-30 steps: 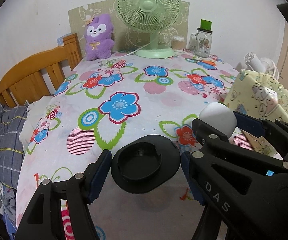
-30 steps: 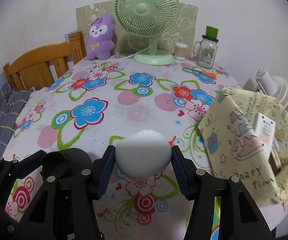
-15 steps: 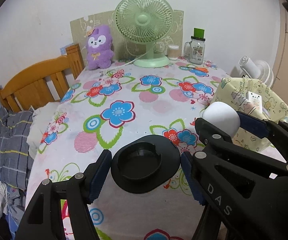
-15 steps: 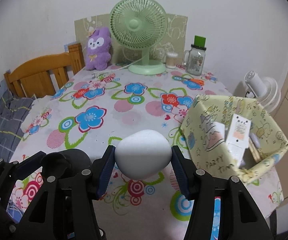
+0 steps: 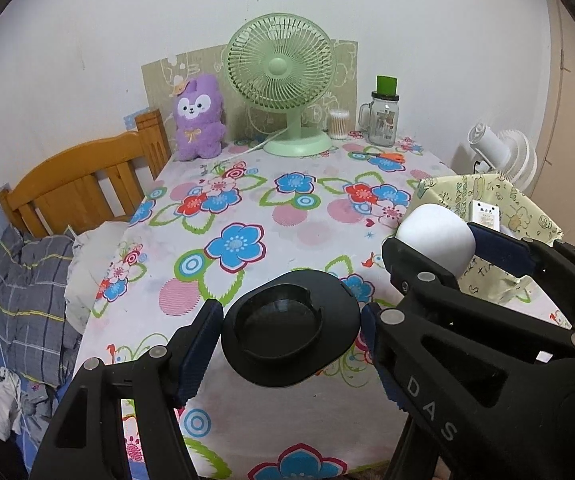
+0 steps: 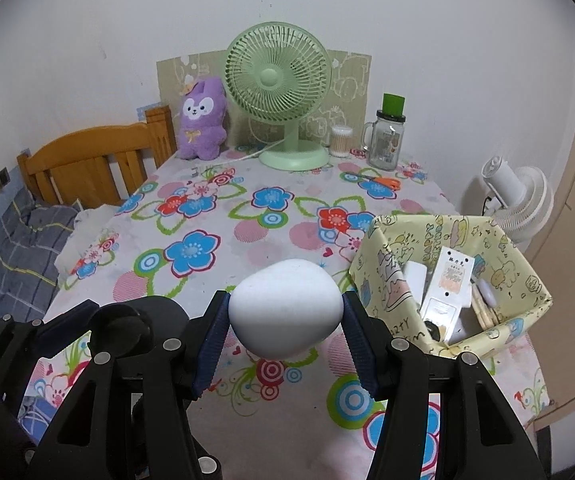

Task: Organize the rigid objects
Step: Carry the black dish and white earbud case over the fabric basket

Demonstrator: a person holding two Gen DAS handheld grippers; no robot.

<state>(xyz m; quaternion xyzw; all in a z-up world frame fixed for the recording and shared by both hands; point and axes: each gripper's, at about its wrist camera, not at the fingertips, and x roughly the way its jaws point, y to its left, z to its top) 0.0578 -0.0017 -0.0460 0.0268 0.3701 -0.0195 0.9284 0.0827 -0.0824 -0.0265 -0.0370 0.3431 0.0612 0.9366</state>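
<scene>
My left gripper [image 5: 290, 330] is shut on a black round base [image 5: 287, 326] with a recessed ring, held above the near end of the flowered table [image 5: 247, 200]. Just to its right, my right gripper [image 6: 285, 316] is shut on a white egg-shaped object [image 6: 285, 312]; that same white object [image 5: 435, 236] shows at the right of the left wrist view, and the black base [image 6: 127, 320] shows at the lower left of the right wrist view. A yellow patterned paper box [image 6: 447, 280] at the table's right edge holds a white remote and several small items.
At the far end stand a green desk fan [image 6: 277, 84], a purple plush toy [image 6: 201, 118], a cotton-swab tub [image 6: 341, 140] and a glass jar with a green lid [image 6: 385, 138]. Orange scissors [image 6: 379, 180] lie nearby. A wooden bed frame [image 5: 75, 184] is left, a white fan [image 6: 519, 200] right.
Both grippers have risen and drawn back from the table with their objects still held. More of the table and the inside of the yellow box have come into view.
</scene>
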